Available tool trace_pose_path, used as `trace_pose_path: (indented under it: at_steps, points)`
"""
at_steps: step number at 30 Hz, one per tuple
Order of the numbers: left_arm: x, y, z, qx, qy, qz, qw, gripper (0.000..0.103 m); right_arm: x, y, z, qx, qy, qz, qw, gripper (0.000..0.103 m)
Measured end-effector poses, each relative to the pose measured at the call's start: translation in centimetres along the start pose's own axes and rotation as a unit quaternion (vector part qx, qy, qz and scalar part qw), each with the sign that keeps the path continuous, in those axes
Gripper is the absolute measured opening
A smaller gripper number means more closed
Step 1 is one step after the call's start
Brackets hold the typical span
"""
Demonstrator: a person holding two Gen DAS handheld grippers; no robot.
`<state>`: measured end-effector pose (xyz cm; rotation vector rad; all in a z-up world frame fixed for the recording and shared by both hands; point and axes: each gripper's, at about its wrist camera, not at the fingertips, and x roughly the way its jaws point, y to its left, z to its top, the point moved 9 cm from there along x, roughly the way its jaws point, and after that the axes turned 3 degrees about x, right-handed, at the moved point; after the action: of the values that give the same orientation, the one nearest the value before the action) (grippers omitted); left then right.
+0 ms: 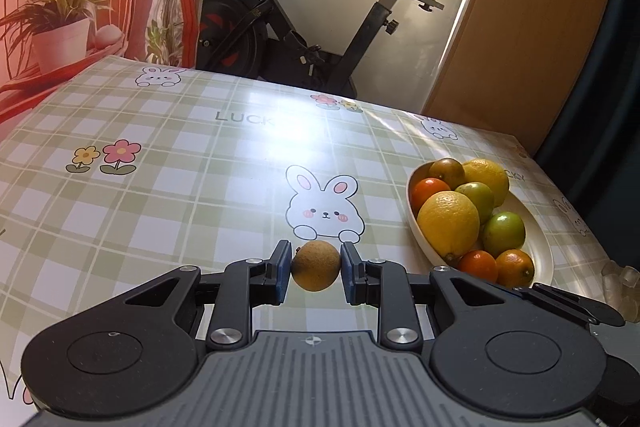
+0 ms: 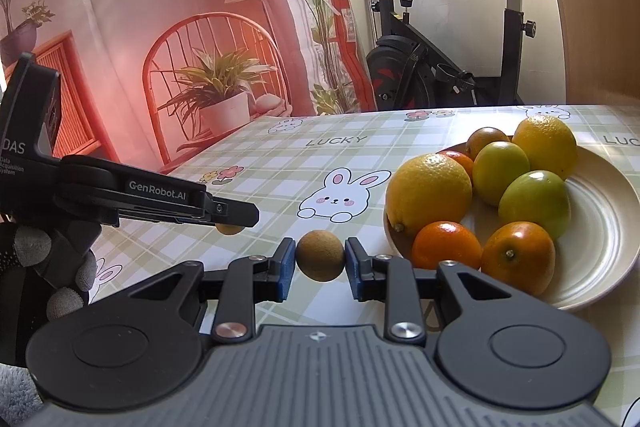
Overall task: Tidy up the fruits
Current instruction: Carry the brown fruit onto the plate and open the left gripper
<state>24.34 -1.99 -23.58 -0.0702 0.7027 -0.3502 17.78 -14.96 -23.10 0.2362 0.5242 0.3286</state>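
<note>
Both grippers, left gripper (image 1: 316, 267) and right gripper (image 2: 320, 261), hold jaws clenched on a small brown fruit each (left's (image 1: 316, 266), right's (image 2: 321, 255)); next, carry them to the plate (image 2: 600, 227).

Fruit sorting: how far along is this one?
Mostly done, judging by the plate piled with citrus. In hand: the left gripper and the right gripper each clamp a small brown fruit, neither on the plate yet. No other loose fruit shows on the tablecloth.

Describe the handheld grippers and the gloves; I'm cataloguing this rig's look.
Both grippers, left and right, share black linkage arms with silver pivot bolts, blue finger pads and a ribbed grey base. The left's side reads "GenRobot.AI" and "DAS". The left hand wears a black glove with grey fingertips.
</note>
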Motion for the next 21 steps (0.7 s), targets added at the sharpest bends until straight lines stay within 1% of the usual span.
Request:
trace_pose_path:
  at_steps: [4,7,10,13,15,17,21]
  points:
    - [-0.4,-2.8,1.2,0.024,-0.012,-0.029,0.9992,0.028,-1.0,-0.6,0.5,0.009,-0.019,-0.011,1.000,0.029]
    - [-0.4,-5.4,2.3,0.047,-0.021,-0.053,0.9973,0.028,-2.2,-2.3,1.3,0.031,-0.040,-0.024,0.998,0.029]
    - [0.6,-8.4,3.0,0.071,-0.020,-0.081,0.9940,0.028,-3.7,-4.3,2.6,0.050,-0.067,-0.044,0.995,0.029]
    - [2.0,-11.2,3.1,0.099,-0.016,-0.100,0.9899,0.028,-4.7,-6.6,3.4,0.045,-0.080,-0.070,0.993,0.029]
    - [3.4,-12.8,2.8,0.116,-0.007,-0.106,0.9876,0.028,-5.3,-8.3,3.6,0.041,-0.084,-0.087,0.992,0.029]
    - [4.5,-13.7,2.6,0.122,0.002,-0.109,0.9865,0.028,-5.6,-9.9,3.7,0.041,-0.085,-0.104,0.990,0.029]
    - [6.5,-14.5,2.1,0.143,0.015,-0.103,0.9842,0.028,-6.1,-12.7,3.6,0.045,-0.083,-0.128,0.987,0.029]
